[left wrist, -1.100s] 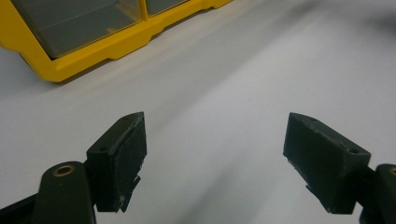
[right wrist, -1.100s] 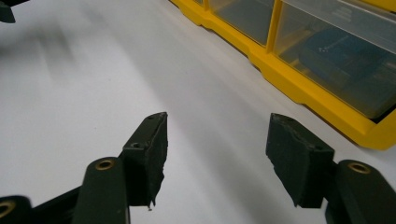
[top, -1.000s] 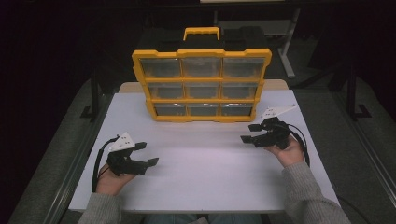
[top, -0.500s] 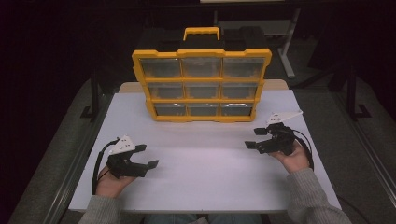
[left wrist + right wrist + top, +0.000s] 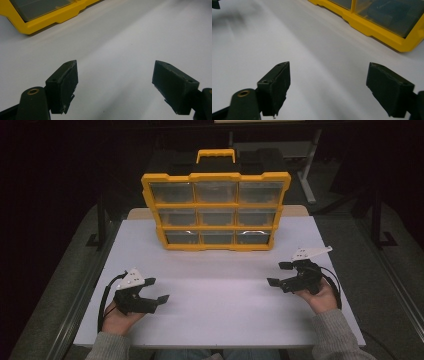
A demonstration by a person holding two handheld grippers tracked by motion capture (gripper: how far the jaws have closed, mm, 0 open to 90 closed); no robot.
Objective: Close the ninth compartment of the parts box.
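The left claw (image 5: 156,291) rests low over the white table (image 5: 220,315) near its left front edge, jaws spread wide with nothing between them. At the table's far middle stands the yellow organiser case (image 5: 216,211), upright, well apart from both claws. The right claw (image 5: 278,274) has just been opening; it gapes empty above the table's right side.

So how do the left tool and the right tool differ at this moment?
The left tool sits near the white table's front edge, the right tool farther up, closer to the yellow organizer case. The left jaws point right; the right jaws point left and have just been opening. Both are open and hold nothing.
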